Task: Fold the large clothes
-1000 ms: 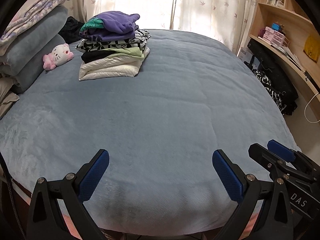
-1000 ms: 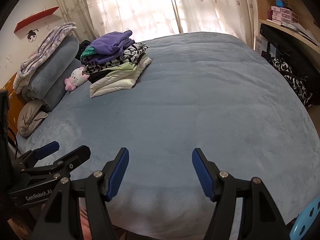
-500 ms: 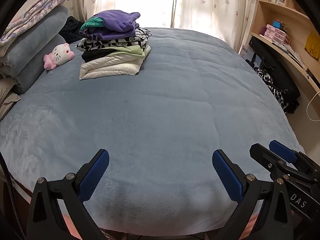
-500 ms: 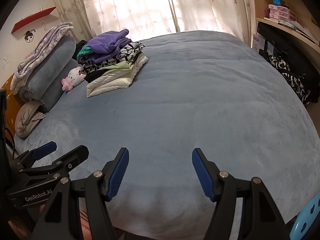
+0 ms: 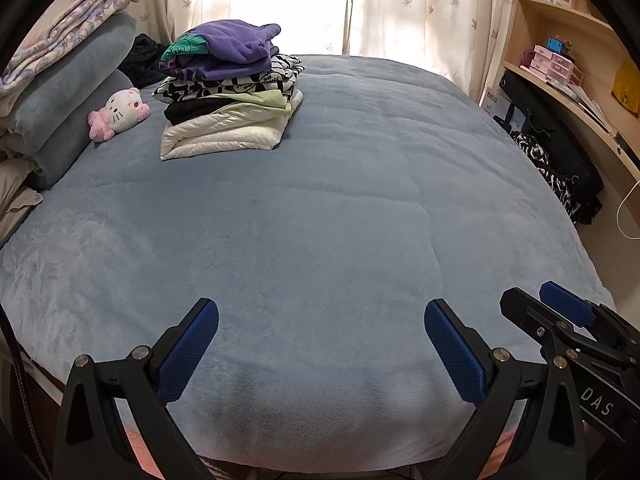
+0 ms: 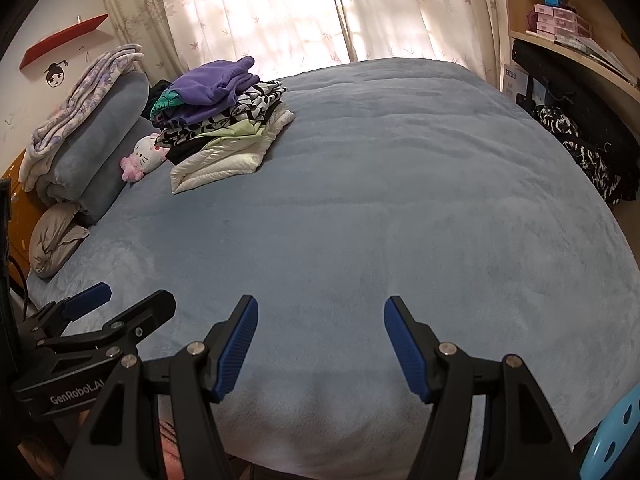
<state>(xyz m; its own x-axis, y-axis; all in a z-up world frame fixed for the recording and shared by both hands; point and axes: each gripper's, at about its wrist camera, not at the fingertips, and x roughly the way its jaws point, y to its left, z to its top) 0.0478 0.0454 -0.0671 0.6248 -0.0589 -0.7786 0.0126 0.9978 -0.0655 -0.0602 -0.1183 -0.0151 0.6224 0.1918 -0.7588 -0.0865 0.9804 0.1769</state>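
A stack of folded clothes (image 5: pixel 230 92), purple on top and white at the bottom, lies at the far left of the blue bed (image 5: pixel 320 220); it also shows in the right wrist view (image 6: pixel 224 124). My left gripper (image 5: pixel 321 320) is open and empty over the bed's near edge. My right gripper (image 6: pixel 320 324) is open and empty beside it, and shows at the lower right of the left wrist view (image 5: pixel 560 312). The left gripper shows at the lower left of the right wrist view (image 6: pixel 120 300).
A plush cat toy (image 5: pixel 120 114) and rolled grey bedding with a floral blanket (image 5: pixel 60 80) sit at the head of the bed. Dark bags and patterned clothes (image 5: pixel 560 160) lie by the shelves at the right. A blue stool (image 6: pixel 616 436) stands near the right.
Both grippers have shifted only slightly; the view has drifted a little. Both stay open and empty.
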